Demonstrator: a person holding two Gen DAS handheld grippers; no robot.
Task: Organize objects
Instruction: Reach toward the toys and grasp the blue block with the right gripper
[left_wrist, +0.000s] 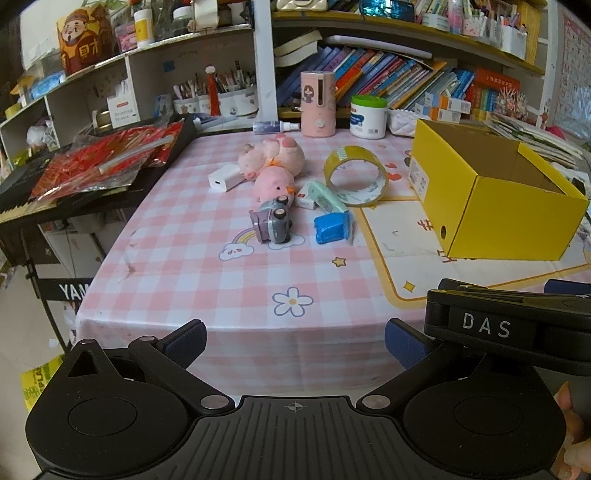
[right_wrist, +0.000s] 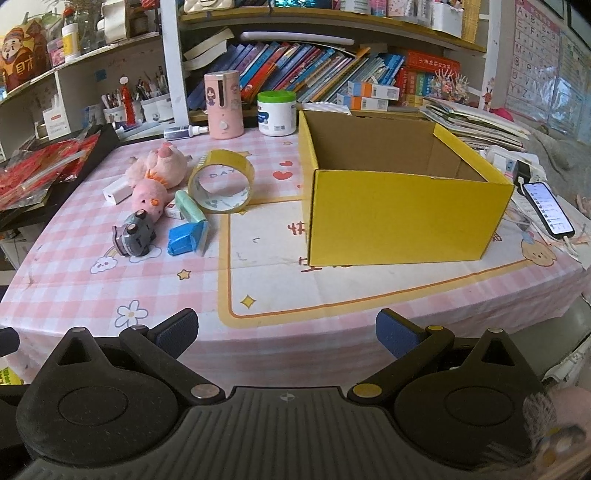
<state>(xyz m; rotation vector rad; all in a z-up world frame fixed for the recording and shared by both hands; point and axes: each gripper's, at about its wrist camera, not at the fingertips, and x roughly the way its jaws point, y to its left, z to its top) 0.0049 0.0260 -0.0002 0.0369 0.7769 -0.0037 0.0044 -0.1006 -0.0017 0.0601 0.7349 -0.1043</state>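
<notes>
Yellow box (right_wrist: 402, 218) and toy cluster well ahead of both grippers' wide-apart, empty jaws.

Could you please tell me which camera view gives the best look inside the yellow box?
The right wrist view: the yellow box sits nearly central there, its open top showing bare cardboard walls and no contents. In the left wrist view it sits off to the right, its near walls hiding most of the interior.

I count one yellow box (right_wrist: 402, 218), one tape roll (right_wrist: 221, 182), one toy car (right_wrist: 136, 234), one white charger (right_wrist: 116, 194) and two pink plush toys (right_wrist: 159, 170).
</notes>
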